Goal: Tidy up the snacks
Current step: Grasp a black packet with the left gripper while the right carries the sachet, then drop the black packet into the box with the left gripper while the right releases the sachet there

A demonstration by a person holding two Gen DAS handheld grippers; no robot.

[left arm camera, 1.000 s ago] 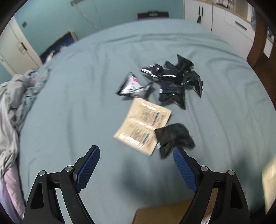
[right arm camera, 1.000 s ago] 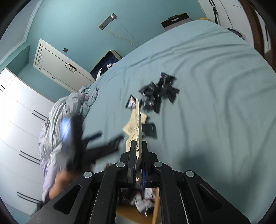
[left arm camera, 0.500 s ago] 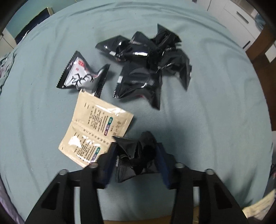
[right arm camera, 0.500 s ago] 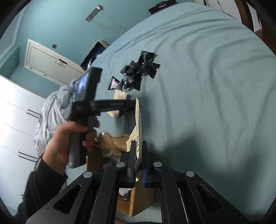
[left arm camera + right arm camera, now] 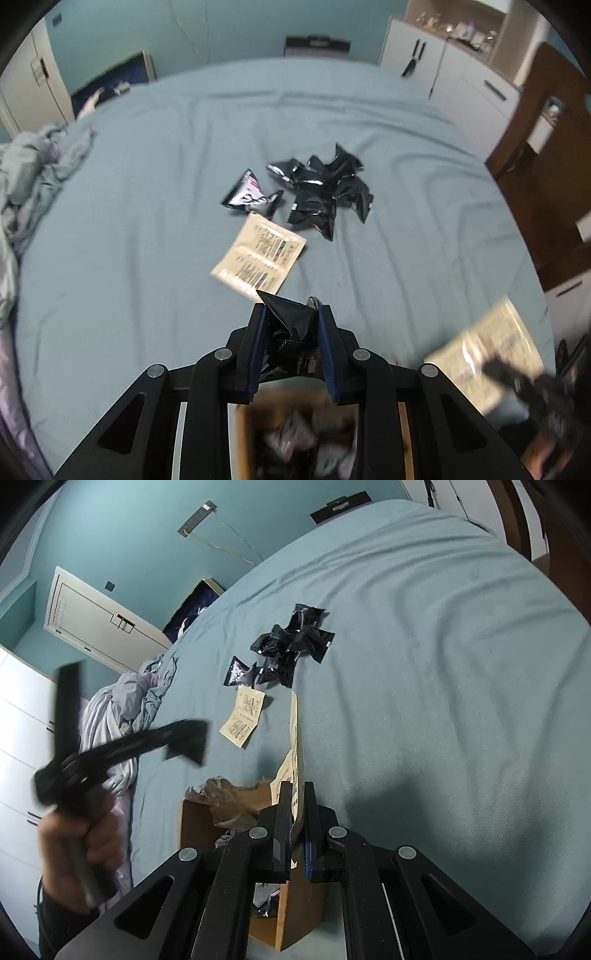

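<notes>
while the right gripper jaws clamp a beige sachet, the left gripper jaws pinch a black packet.

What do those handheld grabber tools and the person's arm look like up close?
Both grippers, left and right, are matte black frames with triangular cut-outs and silver rivets. Their fingers carry blue ribbed pads. The hand ends in a dark sleeve.

Ahead of the tongs, a pale teal painted wall rises behind the wide bed with a light blue-green sheet; glossy white cabinets stand far right.
</notes>
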